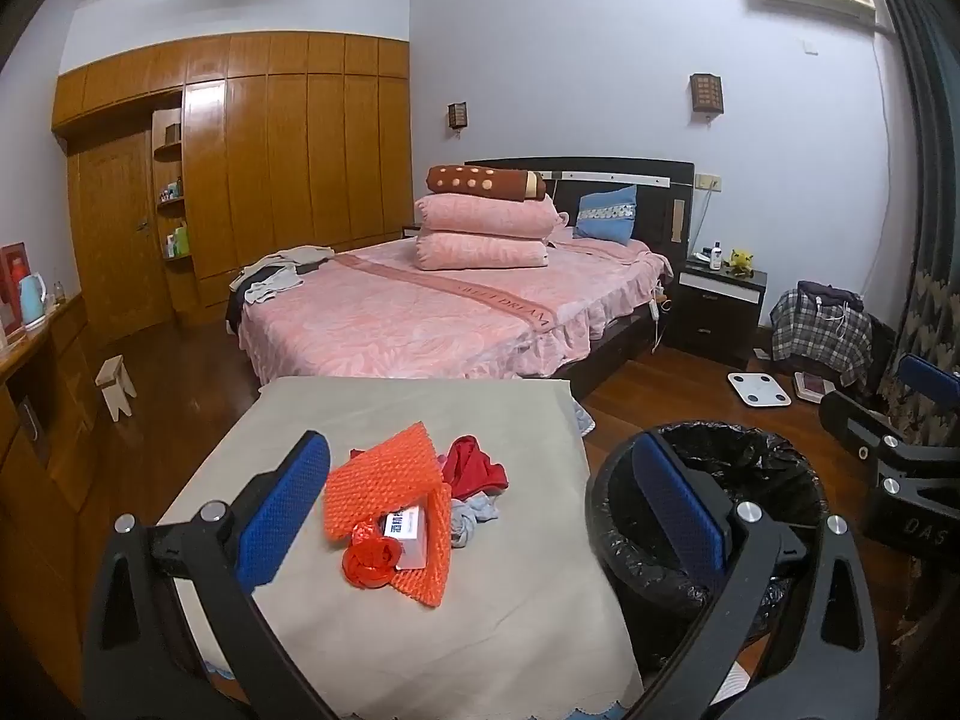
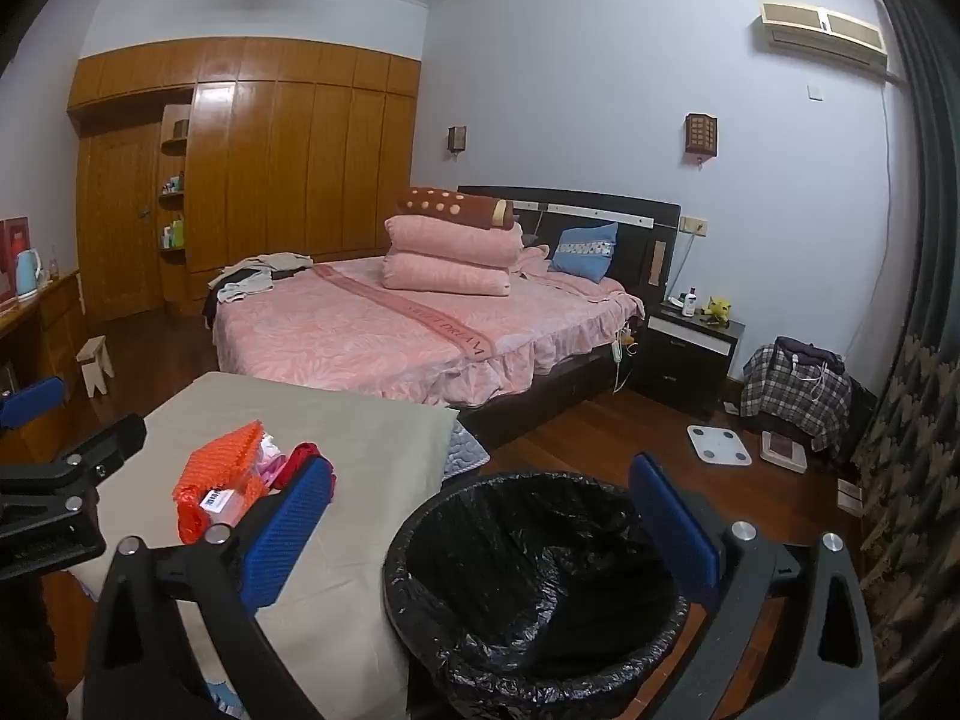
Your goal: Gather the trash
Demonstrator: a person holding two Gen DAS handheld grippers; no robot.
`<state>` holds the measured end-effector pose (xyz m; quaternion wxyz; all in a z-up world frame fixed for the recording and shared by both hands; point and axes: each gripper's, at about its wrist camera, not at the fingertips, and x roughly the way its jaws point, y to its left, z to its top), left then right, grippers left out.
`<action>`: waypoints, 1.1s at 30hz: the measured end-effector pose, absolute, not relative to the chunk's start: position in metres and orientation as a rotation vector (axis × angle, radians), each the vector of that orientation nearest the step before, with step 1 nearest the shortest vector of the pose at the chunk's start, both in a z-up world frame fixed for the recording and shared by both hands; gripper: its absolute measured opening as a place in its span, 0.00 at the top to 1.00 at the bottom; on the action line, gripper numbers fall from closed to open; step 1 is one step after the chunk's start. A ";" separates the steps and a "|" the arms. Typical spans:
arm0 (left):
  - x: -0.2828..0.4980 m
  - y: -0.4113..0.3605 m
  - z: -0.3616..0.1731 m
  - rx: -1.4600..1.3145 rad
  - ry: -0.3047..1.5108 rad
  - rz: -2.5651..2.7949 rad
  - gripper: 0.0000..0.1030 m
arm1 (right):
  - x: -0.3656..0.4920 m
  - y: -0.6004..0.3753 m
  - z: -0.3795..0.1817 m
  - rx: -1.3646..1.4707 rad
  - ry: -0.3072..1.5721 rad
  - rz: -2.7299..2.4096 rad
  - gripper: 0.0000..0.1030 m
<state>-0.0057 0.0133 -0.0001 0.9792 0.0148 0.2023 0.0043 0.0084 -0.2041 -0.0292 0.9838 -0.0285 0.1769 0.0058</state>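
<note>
A pile of trash lies on the beige-covered table (image 1: 384, 420): orange foam netting (image 1: 384, 480), a small white box (image 1: 408, 540), a red plastic scrap (image 1: 369, 561), a red cloth (image 1: 474, 462) and a grey rag (image 1: 471, 516). My left gripper (image 1: 474, 498) is open and empty, above the table's near side. A bin with a black liner (image 2: 528, 576) stands right of the table, also in the left wrist view (image 1: 774, 480). My right gripper (image 2: 480, 516) is open and empty above the bin. The netting also shows in the right wrist view (image 2: 222, 468).
A bed with pink covers (image 1: 420, 312) stands behind the table. A dark nightstand (image 1: 717, 306), a white scale (image 1: 759, 389) and a chair with plaid cloth (image 1: 822, 330) are at the right. A wooden wardrobe (image 1: 270, 150) and small stool (image 1: 117, 387) are at the left.
</note>
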 end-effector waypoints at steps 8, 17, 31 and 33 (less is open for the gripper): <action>-0.005 0.014 0.001 0.032 0.410 0.013 0.05 | 0.009 -0.203 -0.029 -0.058 0.355 0.011 0.06; -0.007 0.023 -0.001 0.035 0.412 0.013 0.05 | 0.009 -0.200 -0.028 -0.056 0.359 0.013 0.06; -0.004 0.017 -0.001 0.035 0.414 0.014 0.05 | 0.010 -0.199 -0.027 -0.053 0.361 0.014 0.06; -0.004 0.019 -0.002 0.035 0.415 0.014 0.05 | 0.010 -0.199 -0.027 -0.053 0.361 0.014 0.06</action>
